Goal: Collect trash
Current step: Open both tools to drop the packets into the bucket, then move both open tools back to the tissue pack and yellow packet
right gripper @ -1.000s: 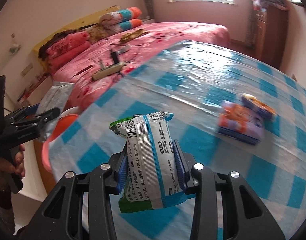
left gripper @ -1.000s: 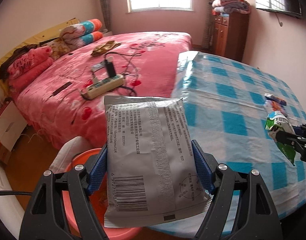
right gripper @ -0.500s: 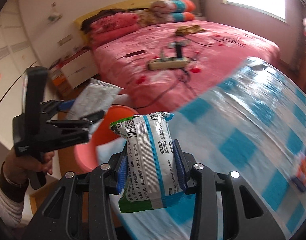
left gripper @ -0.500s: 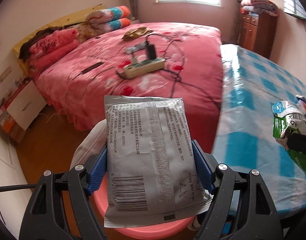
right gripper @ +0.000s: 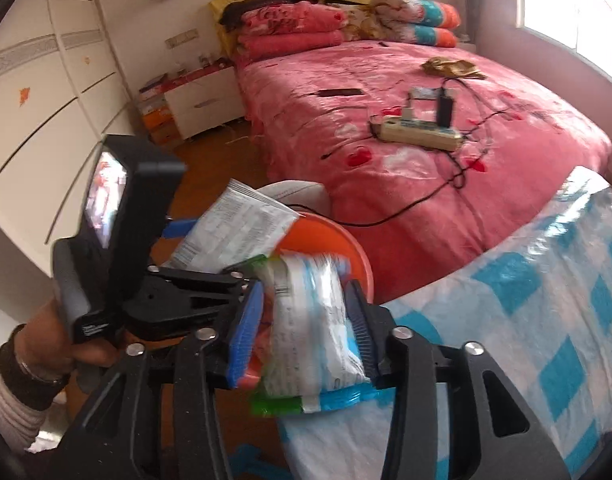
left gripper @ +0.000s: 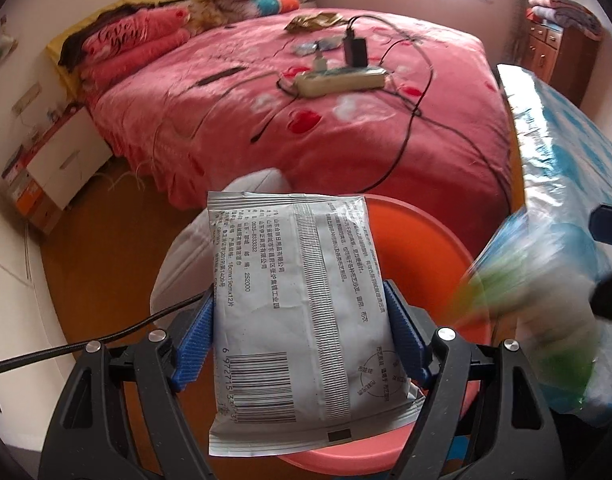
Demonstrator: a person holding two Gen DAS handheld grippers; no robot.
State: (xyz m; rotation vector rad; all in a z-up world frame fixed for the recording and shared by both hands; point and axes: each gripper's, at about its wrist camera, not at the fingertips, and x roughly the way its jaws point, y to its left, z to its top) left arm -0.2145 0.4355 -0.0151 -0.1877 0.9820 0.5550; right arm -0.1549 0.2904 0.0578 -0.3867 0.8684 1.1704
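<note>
My left gripper (left gripper: 299, 304) is shut on a grey printed packet (left gripper: 297, 264), its blue pads pressing both edges, just above an orange-pink basin (left gripper: 422, 232) on the floor. In the right wrist view my right gripper (right gripper: 303, 300) hangs over the same basin (right gripper: 326, 240) with its jaws opening. A green, blue and white packet (right gripper: 310, 352) sits loose and blurred between them, with a gap at the left pad. That packet (left gripper: 518, 308) is a blur at the right of the left wrist view. A hand holds the left gripper (right gripper: 221, 264) with the grey packet (right gripper: 233, 228) close by.
A bed with a pink blanket (left gripper: 306, 120) lies behind the basin, carrying a power strip (left gripper: 342, 80) and trailing cables. The table with a blue checked cloth (right gripper: 526, 300) stands right beside the basin. A white bag (left gripper: 189, 248) leans on the basin's left. A nightstand (right gripper: 201, 100) stands at the wall.
Both grippers have swung from over the table to above the basin. The right jaws have parted and the green packet has come loose between them. The left grip is unchanged.
</note>
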